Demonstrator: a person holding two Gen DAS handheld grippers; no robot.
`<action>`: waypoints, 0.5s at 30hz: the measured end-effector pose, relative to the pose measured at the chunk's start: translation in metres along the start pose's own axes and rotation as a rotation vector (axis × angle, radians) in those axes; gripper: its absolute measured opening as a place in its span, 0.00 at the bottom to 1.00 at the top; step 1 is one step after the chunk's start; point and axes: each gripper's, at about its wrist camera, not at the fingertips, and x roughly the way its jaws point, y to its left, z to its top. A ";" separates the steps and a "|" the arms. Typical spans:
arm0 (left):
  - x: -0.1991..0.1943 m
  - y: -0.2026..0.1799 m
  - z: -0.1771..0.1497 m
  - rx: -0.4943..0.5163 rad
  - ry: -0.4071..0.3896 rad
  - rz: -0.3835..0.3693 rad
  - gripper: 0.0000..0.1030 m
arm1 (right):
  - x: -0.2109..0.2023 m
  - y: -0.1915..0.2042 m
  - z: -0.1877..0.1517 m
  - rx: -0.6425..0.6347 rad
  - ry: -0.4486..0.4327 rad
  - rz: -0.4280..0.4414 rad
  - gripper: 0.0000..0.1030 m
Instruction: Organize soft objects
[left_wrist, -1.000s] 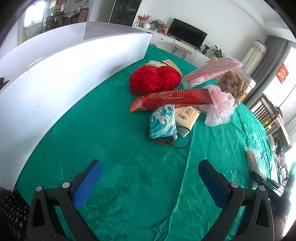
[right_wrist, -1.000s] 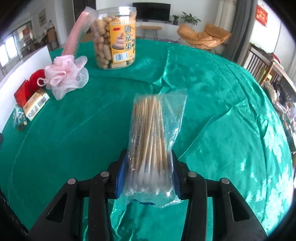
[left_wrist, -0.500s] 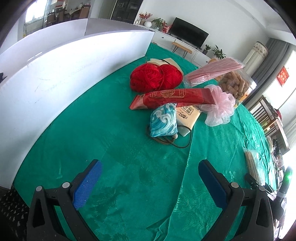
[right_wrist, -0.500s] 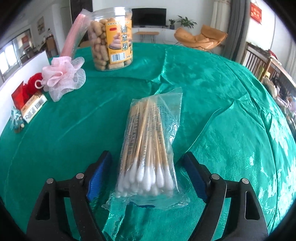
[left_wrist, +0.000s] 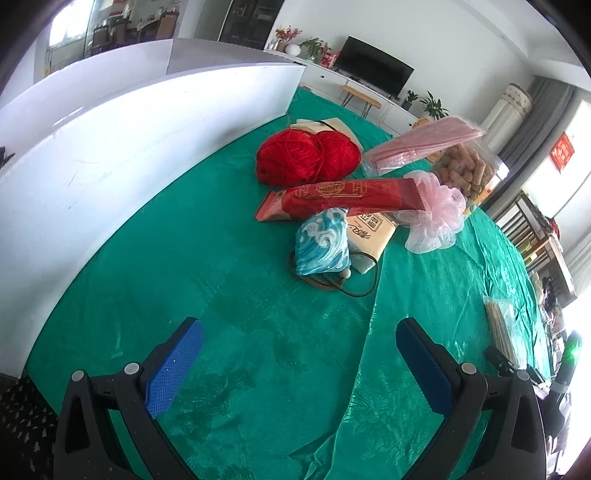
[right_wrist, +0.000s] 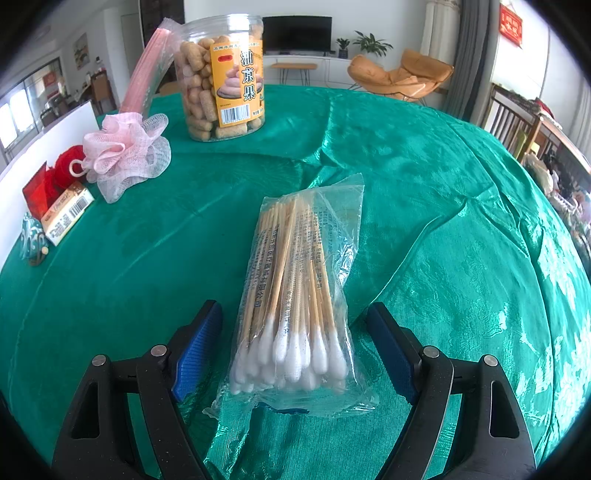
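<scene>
Right gripper (right_wrist: 295, 347), just opened wide around the clear plastic bag of wooden cotton swabs (right_wrist: 295, 295) at lower centre, may drag this slippery bag when it pulls away.

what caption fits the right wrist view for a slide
Right gripper open astride a bag of cotton swabs lying on the green tablecloth, jaws just opened off it.

In the left wrist view the bag of cotton swabs (left_wrist: 499, 322) at four o'clock is small and half lost in glare near the rim, and the right gripper (left_wrist: 517, 365) below it shows only as a dark sliver. The beige packet (left_wrist: 369, 236) lies partly hidden under the blue wave-print pouch (left_wrist: 322, 246) and red wrapper (left_wrist: 343, 195). In the right wrist view the red yarn (right_wrist: 68, 166) at nine o'clock is mostly hidden behind the pink mesh sponge (right_wrist: 125, 153).
</scene>
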 end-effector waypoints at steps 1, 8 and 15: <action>0.000 -0.001 0.000 0.006 0.000 0.002 1.00 | 0.000 0.000 0.000 0.000 0.000 0.000 0.80; 0.001 0.001 0.001 -0.004 0.001 0.000 1.00 | 0.001 0.000 0.000 0.000 0.000 0.000 0.80; 0.001 0.001 0.001 0.003 0.000 0.002 1.00 | 0.000 0.000 0.000 0.000 0.000 -0.001 0.80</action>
